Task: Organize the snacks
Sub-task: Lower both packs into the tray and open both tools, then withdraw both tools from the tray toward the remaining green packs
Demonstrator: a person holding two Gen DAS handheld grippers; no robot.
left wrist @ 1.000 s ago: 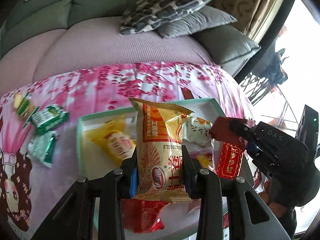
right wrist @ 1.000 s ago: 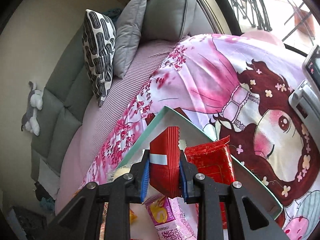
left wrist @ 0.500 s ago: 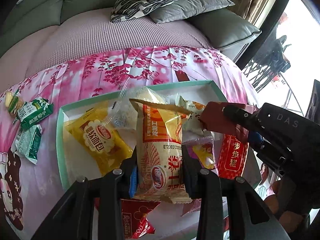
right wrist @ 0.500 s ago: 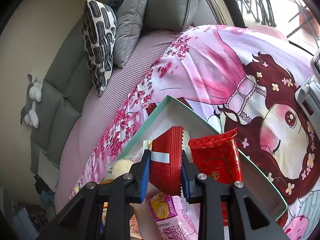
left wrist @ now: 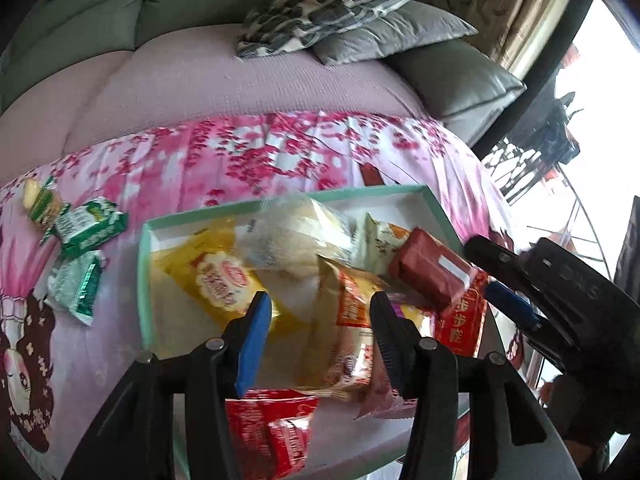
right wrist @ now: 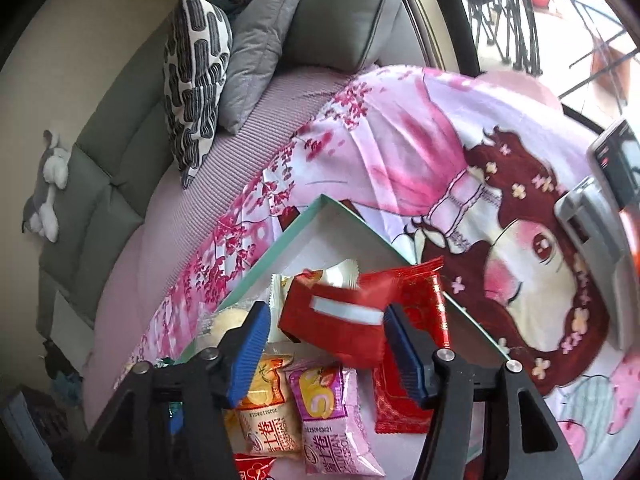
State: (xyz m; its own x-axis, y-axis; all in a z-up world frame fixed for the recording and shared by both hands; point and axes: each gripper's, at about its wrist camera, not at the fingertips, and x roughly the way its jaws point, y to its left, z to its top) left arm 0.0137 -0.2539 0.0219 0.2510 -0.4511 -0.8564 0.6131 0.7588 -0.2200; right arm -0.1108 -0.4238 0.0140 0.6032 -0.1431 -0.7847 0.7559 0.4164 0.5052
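Pink floral bedspread (right wrist: 400, 152) over bed, grey pillows behind. Dark-red rectangular snack packet (right wrist: 340, 320) lay crosswise in mint-rimmed tray (right wrist: 320, 204). Both grippers gaped wide, empty.

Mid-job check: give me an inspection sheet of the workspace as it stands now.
Surface: pink printed blanket over a sofa.
Job's things: tray holds a yellow packet, orange packet, red block packet, purple packet and others.
Clutter: green packets lie on the blanket, outside the tray.
Grippers: left claw open; right claw open, red block packet between its fingers, blurred.
Cables: nothing seen.
Surroundings: patterned cushion, grey plush toy, window.
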